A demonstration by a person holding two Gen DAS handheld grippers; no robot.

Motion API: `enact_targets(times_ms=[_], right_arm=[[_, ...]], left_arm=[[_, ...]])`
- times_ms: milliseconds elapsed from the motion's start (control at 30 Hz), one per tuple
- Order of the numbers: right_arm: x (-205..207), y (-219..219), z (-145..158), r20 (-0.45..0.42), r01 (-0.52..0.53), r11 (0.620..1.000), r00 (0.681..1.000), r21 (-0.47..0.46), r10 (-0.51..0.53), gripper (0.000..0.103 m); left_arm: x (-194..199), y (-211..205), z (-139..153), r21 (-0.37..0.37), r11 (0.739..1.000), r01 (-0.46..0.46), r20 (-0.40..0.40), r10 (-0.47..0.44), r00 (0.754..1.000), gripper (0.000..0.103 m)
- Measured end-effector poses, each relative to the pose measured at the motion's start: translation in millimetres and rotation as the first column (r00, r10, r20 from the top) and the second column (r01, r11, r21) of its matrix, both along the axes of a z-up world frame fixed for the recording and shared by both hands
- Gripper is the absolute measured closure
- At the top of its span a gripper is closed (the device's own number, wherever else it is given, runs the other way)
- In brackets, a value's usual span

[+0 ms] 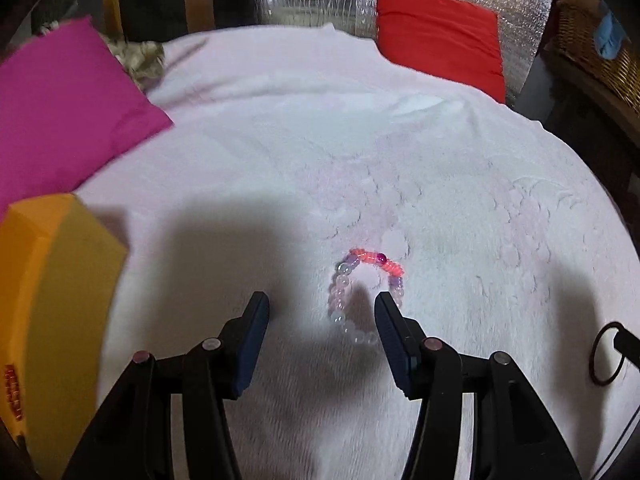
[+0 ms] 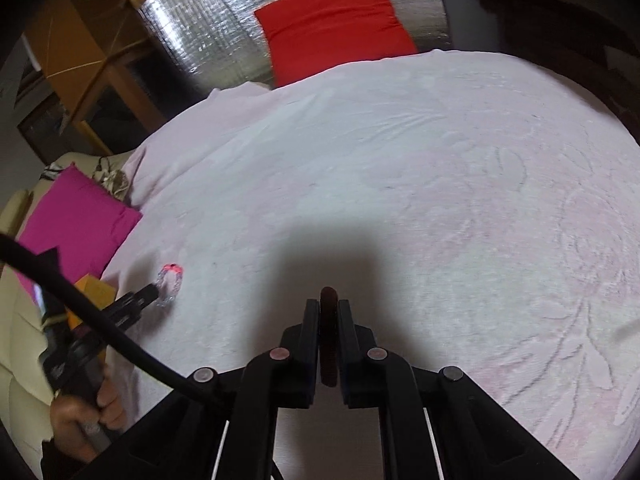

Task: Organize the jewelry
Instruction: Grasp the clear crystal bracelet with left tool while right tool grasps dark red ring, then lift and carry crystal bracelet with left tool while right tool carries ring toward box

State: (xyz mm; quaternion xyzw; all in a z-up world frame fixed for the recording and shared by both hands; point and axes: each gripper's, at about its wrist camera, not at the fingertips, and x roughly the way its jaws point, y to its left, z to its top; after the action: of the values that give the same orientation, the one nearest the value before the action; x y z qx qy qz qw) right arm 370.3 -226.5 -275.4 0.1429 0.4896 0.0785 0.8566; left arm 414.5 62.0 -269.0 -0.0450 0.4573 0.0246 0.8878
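Note:
A beaded bracelet (image 1: 362, 292) of clear, lilac and orange-pink beads lies on the pale pink blanket (image 1: 320, 140). My left gripper (image 1: 322, 306) is open just above it, the right finger over the bracelet's right side. The bracelet also shows small in the right wrist view (image 2: 170, 282), at the left gripper's tip (image 2: 150, 292). My right gripper (image 2: 329, 310) is shut on a dark brown ring bangle (image 2: 329, 336), held edge-on above the blanket. That bangle shows in the left wrist view (image 1: 606, 354) at the far right.
An orange-yellow box (image 1: 52, 312) stands at the left, also seen in the right wrist view (image 2: 96, 288). A magenta cushion (image 1: 68, 108) lies at back left, a red cushion (image 1: 440, 36) at the back against silver foil. A wicker basket (image 1: 592, 40) is at far right.

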Motion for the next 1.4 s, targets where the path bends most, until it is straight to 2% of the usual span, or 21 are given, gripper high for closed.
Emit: enact_targets(times_ms=[67,133,200,267,300,367,567,800,1100,1400], right_arm=[[3.8,4.8,-1.4,-0.002,-0.010,1.000,1.000,0.004,0.010,0.094],[2.0,6.4,-1.6,-0.004,-0.013,1.000,1.000,0.004,0.013,0.094],[4.8,8.6,-4.0,-0.008,-0.019,1.000,1.000,0.005,0.019,0.094],[4.8,7.2,-4.9,-0.010,-0.022,1.000,1.000,0.005,0.022,0.094],[5.0,8.3,-5.6,-0.012,-0.026,1.000,1.000,0.006,0.026,0.094],[5.9,10.2,-6.4,-0.010,-0.030,1.000,0.999,0.001,0.030,0.094],[2.2,10.6,-1.6,0.004,-0.032,0.999,0.999,0.003,0.032,0.094],[-7.7,10.8,10.7,0.050,-0.044,0.999,0.998,0.030,0.042,0.094],[-27.5,27.9,27.7,0.125,-0.089,0.995,0.989,0.046,0.083,0.094],[-43.7,49.6,44.8,0.198,-0.147,0.988,0.971,0.045,0.135,0.094]], left_arm=[[3.8,-2.2,1.2,0.014,1.000,0.018,0.012,-0.018,1.000,0.048],[7.7,-5.3,1.4,-0.003,0.999,0.046,0.017,-0.046,0.999,0.054],[10.3,-7.5,-1.1,0.019,0.998,0.053,0.009,-0.053,0.999,0.068],[10.7,-10.2,-2.9,0.056,0.996,0.065,0.012,-0.066,0.998,0.078],[11.0,-11.4,-2.4,0.061,0.996,0.072,0.013,-0.073,0.997,0.088],[8.9,-12.0,-1.2,0.056,0.994,0.090,0.014,-0.090,0.996,0.096],[-7.9,-15.1,8.2,0.075,0.990,0.120,0.026,-0.122,0.992,0.096],[-49.2,-13.5,48.3,0.106,0.986,0.132,0.114,-0.144,0.983,0.096],[-100.8,-20.9,82.9,0.187,0.978,0.096,0.198,-0.134,0.971,0.096],[-122.4,-9.3,98.9,0.203,0.977,0.059,0.241,-0.109,0.964,0.096]])
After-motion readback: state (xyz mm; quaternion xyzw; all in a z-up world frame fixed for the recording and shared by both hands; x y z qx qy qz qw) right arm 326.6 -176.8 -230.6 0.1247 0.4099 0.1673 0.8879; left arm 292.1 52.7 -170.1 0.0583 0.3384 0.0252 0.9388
